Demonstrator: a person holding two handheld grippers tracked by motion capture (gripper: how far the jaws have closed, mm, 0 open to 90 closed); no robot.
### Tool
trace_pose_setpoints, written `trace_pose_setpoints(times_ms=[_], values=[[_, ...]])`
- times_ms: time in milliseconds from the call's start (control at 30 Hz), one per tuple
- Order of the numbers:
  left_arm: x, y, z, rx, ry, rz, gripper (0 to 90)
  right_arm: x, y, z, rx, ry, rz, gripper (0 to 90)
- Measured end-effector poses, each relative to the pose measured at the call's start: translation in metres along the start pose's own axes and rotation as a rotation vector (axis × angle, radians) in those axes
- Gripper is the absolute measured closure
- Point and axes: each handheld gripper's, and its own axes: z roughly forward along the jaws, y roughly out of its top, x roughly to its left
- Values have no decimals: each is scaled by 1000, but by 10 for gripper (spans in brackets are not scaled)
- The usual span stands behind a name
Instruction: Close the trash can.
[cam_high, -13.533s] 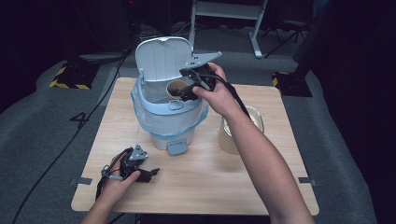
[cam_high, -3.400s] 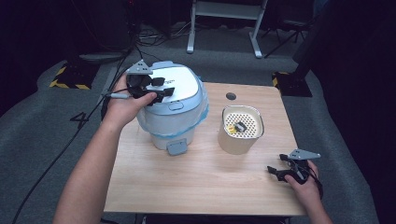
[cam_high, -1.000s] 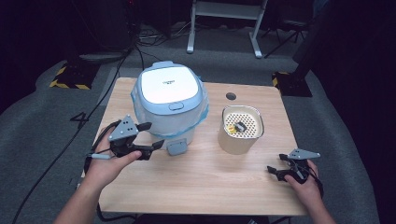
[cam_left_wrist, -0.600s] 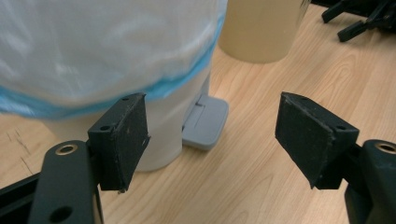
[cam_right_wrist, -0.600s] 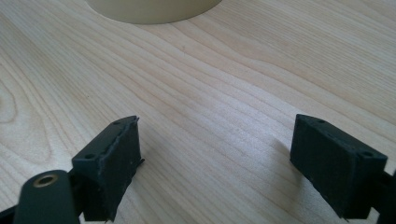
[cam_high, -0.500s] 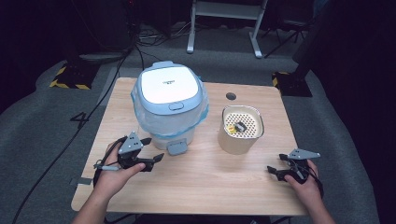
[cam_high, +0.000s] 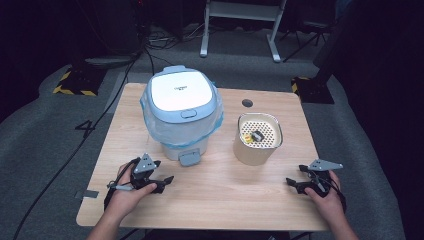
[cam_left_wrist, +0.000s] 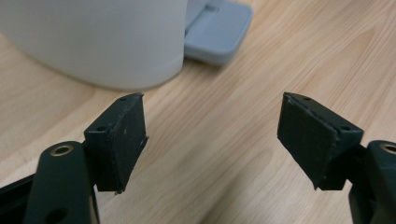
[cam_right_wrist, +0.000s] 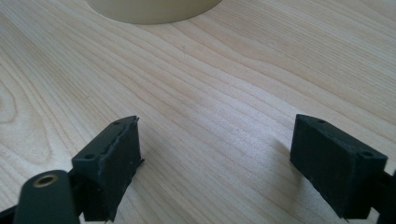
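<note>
The table (cam_high: 220, 200) carries two things. Toward its far left stands a pale blue and white rice cooker (cam_high: 182, 117), lid shut, with clear plastic film around its body. Right of it, nearer the right edge, sits a cream round container (cam_high: 257, 139) with a perforated top and small bits lying on it.

The left claw (cam_high: 159, 183) rests by the near left corner, jaws spread and empty. The cooker lies just ahead of it, so this hand is nearer. The right claw (cam_high: 296, 184), by the near right corner, is likewise spread and empty, with the container ahead of it.
</note>
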Motion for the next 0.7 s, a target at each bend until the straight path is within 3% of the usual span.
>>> trace_pose_setpoints(times_ms=[167,333,700], values=[[4,-8,6,48,4,-16,212,0,0,0,0,0,0,161],[6,-11,11,112,43,19,210,0,0,0,0,0,0,161],[8,-11,13,116,51,0,172,0,0,0,0,0,0,161]])
